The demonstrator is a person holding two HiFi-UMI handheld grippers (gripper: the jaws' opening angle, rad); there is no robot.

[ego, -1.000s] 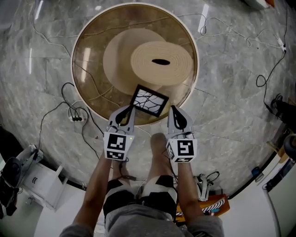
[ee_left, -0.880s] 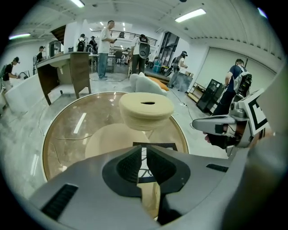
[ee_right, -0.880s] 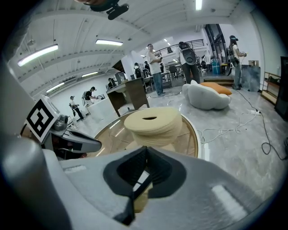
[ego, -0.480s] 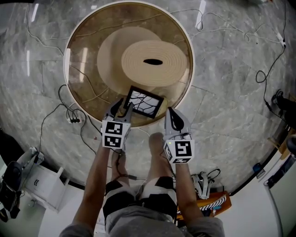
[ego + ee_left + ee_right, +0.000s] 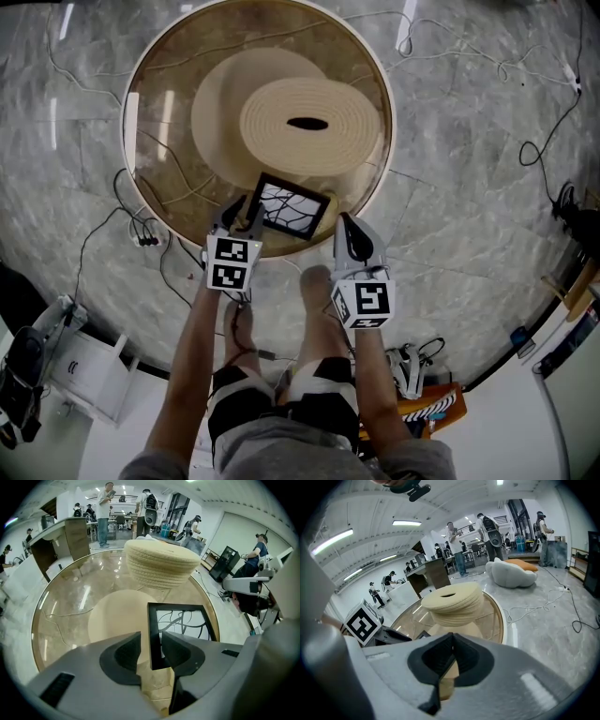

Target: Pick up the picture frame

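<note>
The picture frame (image 5: 292, 208) is the only one in the head view: black-edged, with a white picture of dark branching lines. It sits at the near edge of the one round glass-topped table (image 5: 126, 112), turned a little askew. A single ribbed cream round piece (image 5: 309, 122) with a dark slot sits at the table's middle. Two grippers reach in from below. The left gripper (image 5: 244, 212) is at the frame's left end. The right gripper (image 5: 346, 219) is just beside the frame's right end, apart from it.

In the left gripper view the left gripper (image 5: 150, 638) has its fingers (image 5: 125, 651) spread wide. The frame's (image 5: 182, 620) near side bar stands between them. There is a clear gap to the left pad, and the bar lies close against the right one. I cannot tell whether it touches the right pad. Beyond are the table (image 5: 34, 629) and the ribbed piece (image 5: 161, 562).

In the right gripper view the right gripper (image 5: 451, 639) has its two fingers (image 5: 468, 660) pressed together with nothing between them. The ribbed piece (image 5: 452, 603) and the table's rim (image 5: 502, 616) lie ahead, and several people stand far behind.
</note>
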